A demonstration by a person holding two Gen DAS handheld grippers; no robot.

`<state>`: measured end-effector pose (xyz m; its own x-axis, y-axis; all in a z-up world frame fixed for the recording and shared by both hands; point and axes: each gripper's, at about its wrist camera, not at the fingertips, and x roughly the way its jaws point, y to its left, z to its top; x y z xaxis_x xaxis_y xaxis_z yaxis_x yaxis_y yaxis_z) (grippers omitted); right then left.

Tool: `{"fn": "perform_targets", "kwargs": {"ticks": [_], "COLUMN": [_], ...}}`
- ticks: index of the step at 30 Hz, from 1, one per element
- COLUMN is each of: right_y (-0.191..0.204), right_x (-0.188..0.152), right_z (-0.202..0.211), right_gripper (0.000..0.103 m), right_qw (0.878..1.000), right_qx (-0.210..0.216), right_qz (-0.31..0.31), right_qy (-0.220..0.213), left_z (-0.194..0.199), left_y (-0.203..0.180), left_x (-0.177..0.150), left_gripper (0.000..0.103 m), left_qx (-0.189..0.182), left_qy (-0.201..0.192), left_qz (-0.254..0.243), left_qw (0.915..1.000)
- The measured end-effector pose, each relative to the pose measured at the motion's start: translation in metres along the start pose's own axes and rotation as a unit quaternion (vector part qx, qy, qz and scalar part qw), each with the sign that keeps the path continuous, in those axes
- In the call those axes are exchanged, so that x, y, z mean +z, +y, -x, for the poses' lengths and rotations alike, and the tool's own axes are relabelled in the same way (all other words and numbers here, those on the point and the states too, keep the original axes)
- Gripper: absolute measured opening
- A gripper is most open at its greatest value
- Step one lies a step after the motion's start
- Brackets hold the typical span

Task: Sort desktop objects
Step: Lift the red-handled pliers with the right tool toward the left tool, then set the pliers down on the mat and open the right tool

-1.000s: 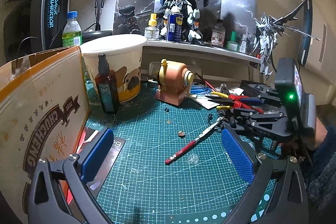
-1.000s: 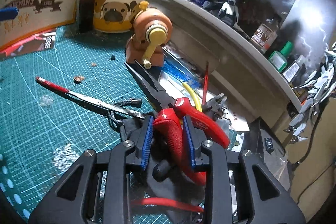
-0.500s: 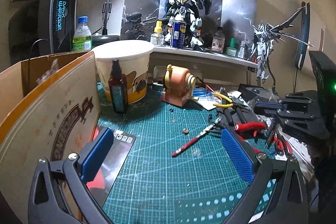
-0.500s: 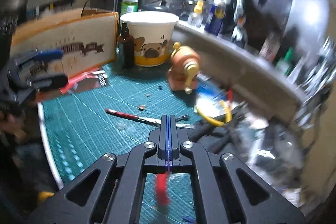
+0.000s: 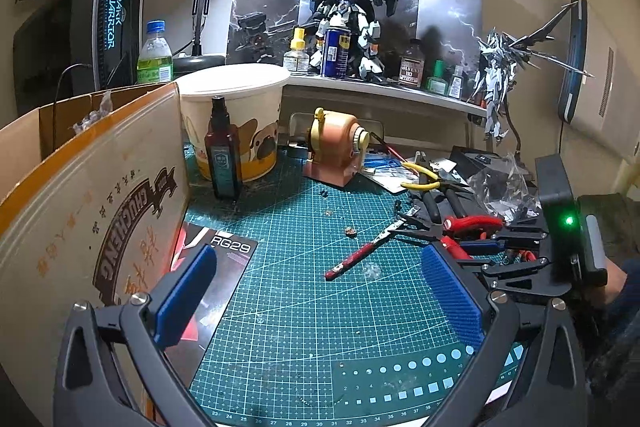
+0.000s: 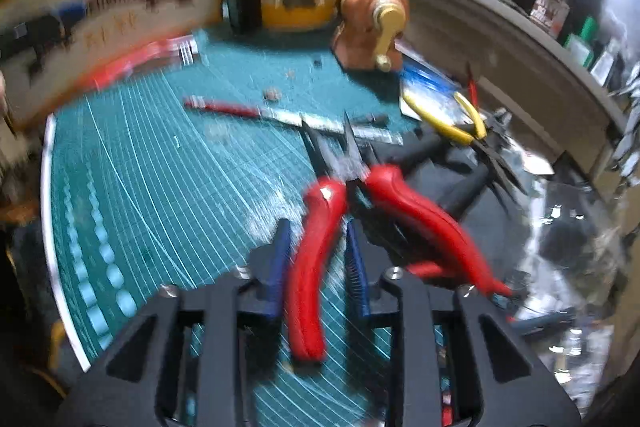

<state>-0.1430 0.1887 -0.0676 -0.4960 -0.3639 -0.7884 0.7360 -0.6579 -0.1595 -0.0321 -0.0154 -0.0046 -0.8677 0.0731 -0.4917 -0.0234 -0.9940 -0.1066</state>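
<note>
While the left hand-held gripper [image 5: 320, 297] hangs wide open over the green cutting mat [image 5: 320, 327], with nothing between its blue pads [image 5: 186, 301], a cardboard box [image 5: 100, 207] stands just to its left and a red-handled file [image 5: 360, 255] lies on the mat ahead of it. Further right, the red pliers [image 6: 416, 223] are long-nosed, with a dark metal tip spread slightly apart and two curved, glossy red handles splayed wide. They lie at the mat's right edge, tip pointing away from the right hand-held gripper [image 6: 316, 267], whose blue pads flank the left handle. Motion blur hides whether the pads press on it, so I cannot tell if it is gripped. Yellow pliers [image 6: 440, 123] lie ahead and to the right of that gripper.

Half a second ago the right gripper's pads were pressed together with nothing between them; now they stand apart with the handle between. A second ago they clamped that handle. The left gripper is as wide open as before.
</note>
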Motion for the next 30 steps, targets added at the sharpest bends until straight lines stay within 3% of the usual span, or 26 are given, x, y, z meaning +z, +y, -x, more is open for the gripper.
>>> {"fn": "perform_targets", "kwargs": {"ticks": [6, 13, 20, 30], "right_y": [-0.001, -0.005, 0.029, 0.108], "right_x": [0.003, 0.025, 0.031, 0.0], "right_z": [0.001, 0.048, 0.086, 0.022], "right_gripper": [0.015, 0.015, 0.015, 0.015], "right_qw": [0.999, 0.991, 0.986, 0.987], "right_qx": [0.001, 0.049, 0.047, 0.065], "right_qz": [-0.051, -0.104, -0.136, -0.135], "right_qy": [-0.019, -0.075, -0.087, -0.05], "left_z": [-0.004, 0.005, 0.03, 0.054], "left_y": [0.0, -0.001, 0.008, 0.004], "left_x": [-0.001, 0.002, -0.002, -0.031], "left_gripper": [0.103, 0.103, 0.103, 0.103], "left_qx": [-0.001, -0.001, -0.004, -0.031], "left_qy": [0.006, -0.003, -0.01, 0.01], "left_qz": [0.001, -0.005, -0.003, -0.016], "left_qw": [1.0, 1.0, 0.9999, 0.9993]}}
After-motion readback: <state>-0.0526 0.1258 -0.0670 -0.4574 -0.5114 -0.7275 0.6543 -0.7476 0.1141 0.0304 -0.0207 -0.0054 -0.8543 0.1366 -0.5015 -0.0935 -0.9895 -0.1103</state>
